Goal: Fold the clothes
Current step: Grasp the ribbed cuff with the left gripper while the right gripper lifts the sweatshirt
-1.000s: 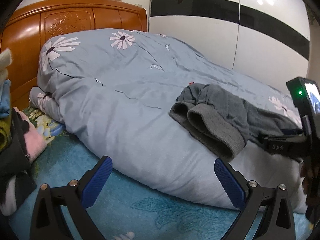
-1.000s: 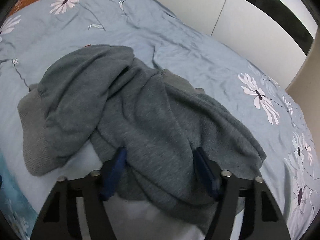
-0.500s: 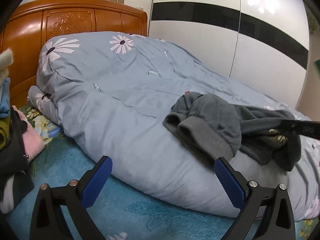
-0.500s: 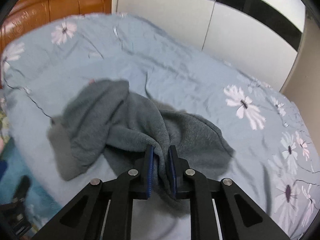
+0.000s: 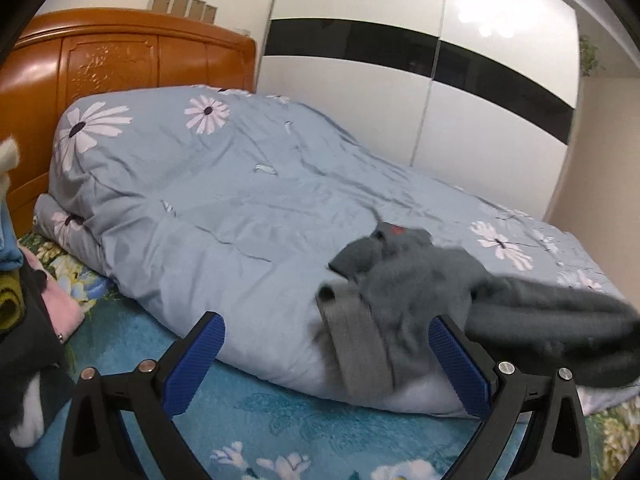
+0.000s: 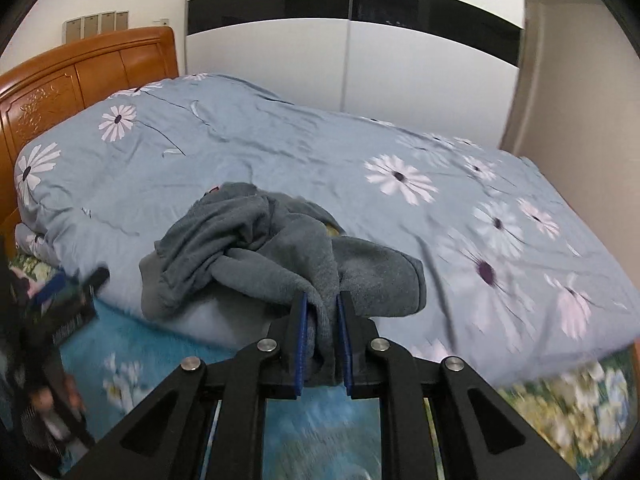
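Because your right gripper point(image 6: 322, 340) pinches a fold of the crumpled grey sweatshirt point(image 6: 256, 248) at lower centre, it can lift off the floral duvet point(image 6: 320, 148); your left gripper point(image 5: 326, 364) waits spread, empty.

A: Lighting? 
B: Indoor, fairly bright, soft. Ceiling light glares off the glossy wardrobe point(image 5: 486, 30), top of both views. Soft shadow under the grey garment point(image 5: 404, 280).

A: Sharpness? 
B: Left wrist mostly sharp, garment's right end smeared. Right wrist: motion blur along the duvet point(image 6: 500, 240) edge and floral sheet point(image 6: 572, 392). Heavy fisheye bend, black vignette in the corners.
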Available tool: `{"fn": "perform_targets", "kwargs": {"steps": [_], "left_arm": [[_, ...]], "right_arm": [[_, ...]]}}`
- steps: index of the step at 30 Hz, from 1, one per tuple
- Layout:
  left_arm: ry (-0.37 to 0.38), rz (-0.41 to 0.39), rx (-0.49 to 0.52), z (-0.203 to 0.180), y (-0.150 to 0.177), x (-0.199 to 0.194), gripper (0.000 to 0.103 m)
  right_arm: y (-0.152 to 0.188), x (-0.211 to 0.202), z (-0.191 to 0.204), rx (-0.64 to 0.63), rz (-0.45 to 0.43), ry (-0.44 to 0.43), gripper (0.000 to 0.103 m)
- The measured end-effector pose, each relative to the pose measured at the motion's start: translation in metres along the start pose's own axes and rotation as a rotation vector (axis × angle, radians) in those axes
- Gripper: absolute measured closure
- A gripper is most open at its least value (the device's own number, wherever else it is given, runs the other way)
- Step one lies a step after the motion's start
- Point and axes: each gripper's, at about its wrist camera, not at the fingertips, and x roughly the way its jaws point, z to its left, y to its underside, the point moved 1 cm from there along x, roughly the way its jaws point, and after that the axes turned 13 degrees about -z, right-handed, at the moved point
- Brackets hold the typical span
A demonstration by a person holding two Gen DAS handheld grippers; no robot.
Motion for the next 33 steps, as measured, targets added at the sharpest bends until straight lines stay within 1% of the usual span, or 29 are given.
{"fn": "perform_targets", "kwargs": {"steps": [3, 4, 5, 7, 8, 10, 12, 16, 18, 20, 21, 22, 23, 24, 26, 28, 30, 32, 33], "left_arm": [[0.038, 0.058, 0.022, -0.006, 0.004, -0.01, 0.0], [0.051, 0.078, 0.029, -0.008, 0.006, -0.013, 0.0], [0.063, 0.097, 0.037, -0.011, 0.007, -0.017, 0.0], [0.091, 0.136, 0.052, -0.015, 0.011, -0.023, 0.0], [0.114, 0.157, 0.063, -0.019, 0.017, -0.026, 0.0], [0.135, 0.202, 0.084, -0.026, 0.03, -0.03, 0.0], [0.153, 0.249, 0.092, -0.033, 0.042, -0.027, 0.0], [0.236, 0.336, -0.019, -0.033, 0.055, -0.004, 0.0], [0.241, 0.384, -0.064, -0.03, 0.062, 0.013, 0.0], [0.237, 0.421, -0.094, -0.028, 0.068, 0.028, 0.004], [0.237, 0.437, -0.105, -0.027, 0.071, 0.035, 0.005], [0.242, 0.449, -0.101, -0.028, 0.073, 0.041, 0.007], [0.248, 0.461, -0.098, -0.029, 0.075, 0.046, 0.007], [0.254, 0.473, -0.096, -0.03, 0.077, 0.051, 0.01], [0.265, 0.493, -0.104, -0.032, 0.08, 0.059, 0.017], [0.264, 0.497, -0.105, -0.033, 0.081, 0.064, 0.032], [0.266, 0.5, -0.107, -0.033, 0.08, 0.067, 0.043], [0.281, 0.507, -0.114, -0.034, 0.077, 0.069, 0.05], [0.291, 0.512, -0.115, -0.035, 0.076, 0.07, 0.055]], "right_arm": [[0.014, -0.031, -0.016, 0.013, 0.017, 0.035, 0.089], [0.019, -0.042, -0.021, 0.014, 0.021, 0.053, 0.1], [0.024, -0.054, -0.027, 0.007, 0.021, 0.085, 0.103], [0.034, -0.074, -0.046, 0.009, 0.03, 0.148, 0.103], [0.041, -0.077, -0.057, 0.034, 0.052, 0.157, 0.103], [0.058, -0.081, -0.079, 0.094, 0.094, 0.169, 0.103], [0.074, -0.083, -0.093, 0.141, 0.129, 0.162, 0.103], [0.099, -0.072, -0.105, 0.189, 0.185, 0.113, 0.103], [0.108, -0.056, -0.107, 0.231, 0.207, 0.062, 0.102], [0.115, -0.038, -0.107, 0.266, 0.23, 0.026, 0.092], [0.116, -0.029, -0.107, 0.28, 0.239, 0.01, 0.073], [0.116, -0.018, -0.105, 0.284, 0.244, -0.021, 0.046], [0.115, -0.007, -0.102, 0.278, 0.249, -0.053, 0.036], [0.115, 0.006, -0.099, 0.267, 0.254, -0.085, 0.03], [0.114, 0.03, -0.095, 0.246, 0.27, -0.123, 0.03], [0.116, 0.056, -0.094, 0.232, 0.301, -0.141, 0.03], [0.123, 0.081, -0.096, 0.224, 0.347, -0.133, 0.03], [0.13, 0.098, -0.099, 0.219, 0.387, -0.119, 0.03], [0.133, 0.103, -0.101, 0.23, 0.406, -0.122, 0.03]]}}
